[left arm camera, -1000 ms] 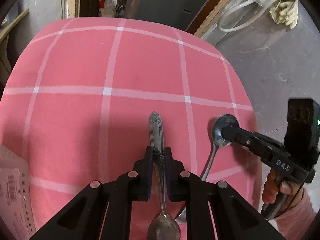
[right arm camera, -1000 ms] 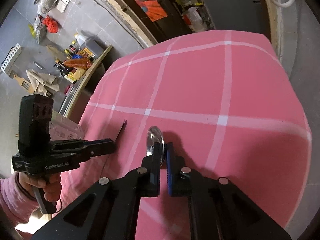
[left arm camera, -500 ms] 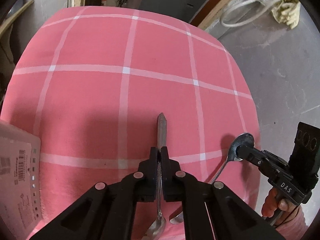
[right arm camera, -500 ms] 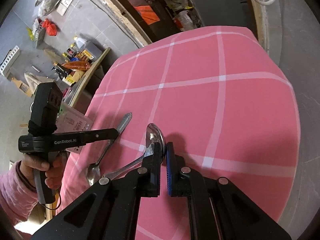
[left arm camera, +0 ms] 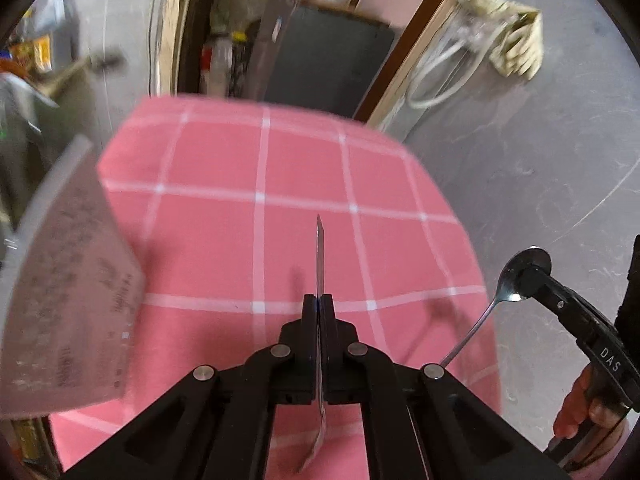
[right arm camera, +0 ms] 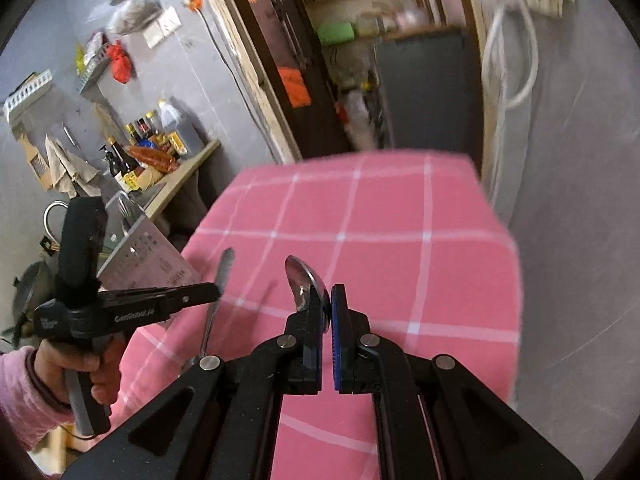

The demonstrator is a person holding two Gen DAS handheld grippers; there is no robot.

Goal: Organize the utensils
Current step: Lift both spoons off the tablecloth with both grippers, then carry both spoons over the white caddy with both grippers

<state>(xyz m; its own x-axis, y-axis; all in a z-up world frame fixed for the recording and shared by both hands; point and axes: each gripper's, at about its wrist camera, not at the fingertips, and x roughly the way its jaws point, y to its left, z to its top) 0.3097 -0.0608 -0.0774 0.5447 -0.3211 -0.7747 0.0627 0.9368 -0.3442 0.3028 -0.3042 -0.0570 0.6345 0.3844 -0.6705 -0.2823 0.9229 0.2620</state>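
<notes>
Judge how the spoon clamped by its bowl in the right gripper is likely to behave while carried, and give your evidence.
The spoon looks like thin polished metal: probably stiff and light. Gripped at its smooth curved bowl by the right gripper, with the long handle hanging free, it may pivot or slip.

Your left gripper [left arm camera: 319, 307]: was around spoon [left arm camera: 319, 256] flat on cloth [left arm camera: 216, 240]; jaws now clamped, spoon raised edge-on. Your right gripper [right arm camera: 327, 312]: 2nd spoon [right arm camera: 304, 280] lifted off cloth by bowl.
</notes>
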